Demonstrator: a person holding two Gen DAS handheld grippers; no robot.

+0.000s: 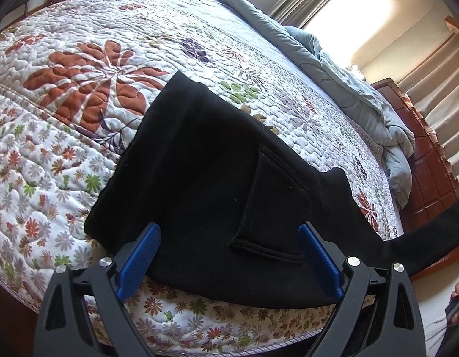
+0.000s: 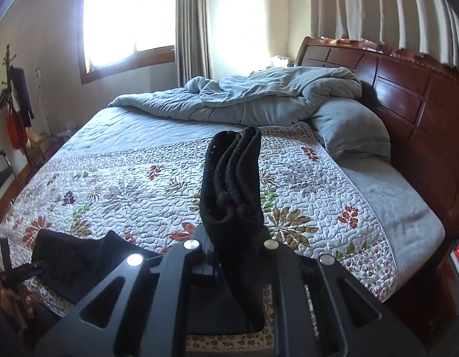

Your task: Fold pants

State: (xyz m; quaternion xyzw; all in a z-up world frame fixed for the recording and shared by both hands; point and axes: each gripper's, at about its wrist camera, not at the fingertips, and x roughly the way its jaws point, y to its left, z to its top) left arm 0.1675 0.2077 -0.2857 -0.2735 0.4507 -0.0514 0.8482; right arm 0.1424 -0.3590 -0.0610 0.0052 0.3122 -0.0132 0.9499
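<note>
Mid-fold: my right claw [image 2: 229, 232] clamped on pants [image 1: 199, 163] leg ends, raised. Left claw [image 1: 229, 255] agape over waist at bed [image 1: 81, 178] near edge. Next: carry ends to waist.

the pants [image 1: 199, 163] are plain black. the quilt [image 1: 81, 68] is white with rust-red, green and purple leaves and small flowers. the comforter [image 2: 259, 98] and pillow [image 2: 351, 131] are grey-blue. the headboard [image 2: 408, 89] is reddish-brown wood. the left gripper's pads [image 1: 138, 263] are blue.
</note>
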